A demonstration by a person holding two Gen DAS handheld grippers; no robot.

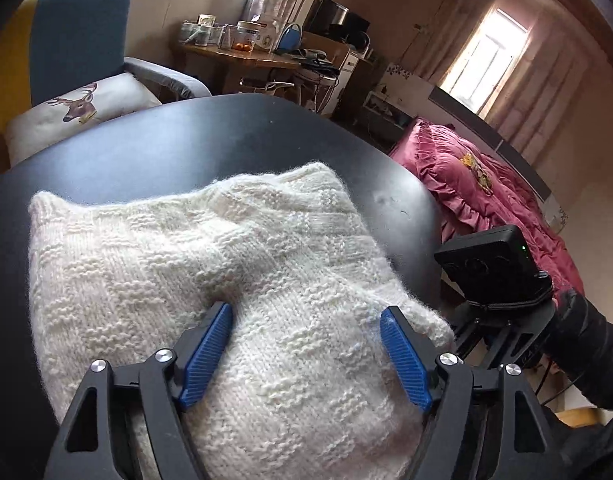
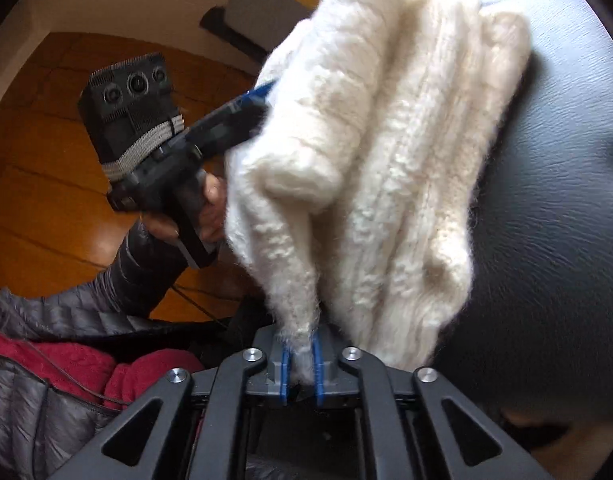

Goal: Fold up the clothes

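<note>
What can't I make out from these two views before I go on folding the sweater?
- Left wrist view: the sweater's near edge is cut off by the frame and covered by the left gripper.
- Right wrist view: the left gripper's fingers disappear behind the sweater.
- Right wrist view: the table under the sweater is covered.
- Right wrist view: the right gripper pinches knit; which part is unclear.
</note>
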